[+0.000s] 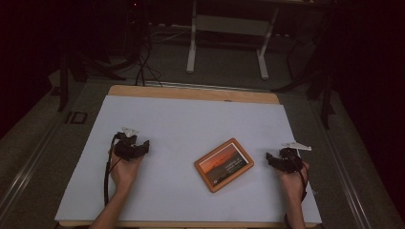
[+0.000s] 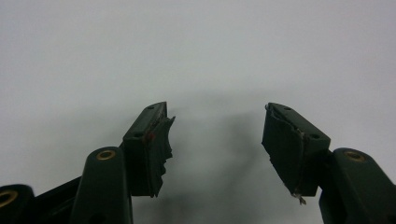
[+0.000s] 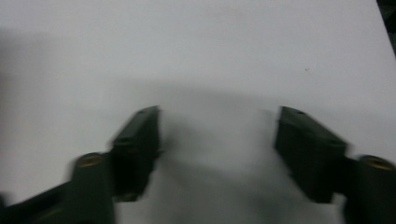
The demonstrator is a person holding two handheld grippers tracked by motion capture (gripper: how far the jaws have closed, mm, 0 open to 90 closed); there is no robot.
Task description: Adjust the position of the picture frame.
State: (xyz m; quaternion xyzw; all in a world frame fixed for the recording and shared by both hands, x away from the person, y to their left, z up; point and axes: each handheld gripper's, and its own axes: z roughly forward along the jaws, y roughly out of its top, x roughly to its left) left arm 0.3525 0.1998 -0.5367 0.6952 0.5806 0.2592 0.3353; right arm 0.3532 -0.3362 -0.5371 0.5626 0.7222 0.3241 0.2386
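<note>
Counter (image 1: pixel 191 114), white sheet over a wooden board, takes up the middle of the high view; dark floor and a pale frame stand behind it at the top.

Tablet (image 1: pixel 224 164), orange-rimmed with a sunset picture on its face, lies flat at lower centre-right of the frame. Long axis runs diagonally, from lower left up to upper right. Nothing touches it.

Left gripper (image 1: pixel 143 148) sits at left of frame, hand under it resting on the sheet, jaws pointing right towards the tablet but well apart from it. In the left gripper view (image 2: pixel 217 140) the jaws stand wide, bare white sheet between them, pads (image 2: pixel 159 149) worn and ragged at the edges.

Right gripper (image 1: pixel 271 160) at right of frame, jaws pointing left at the tablet's upper right corner, near it but not touching. Right gripper view (image 3: pixel 217 149) is blurred; jaws stand wide, nothing between them.

Key relation: tablet lies between the two hands, off-centre, and the right gripper is plainly the nearer. Judgement: the right hand is better placed to take a short edge; since the tablet is skewed, the jaws would need to turn square to the rim before closing. Flat, thin thing on a smooth sheet, so likely to slide if pushed.
</note>
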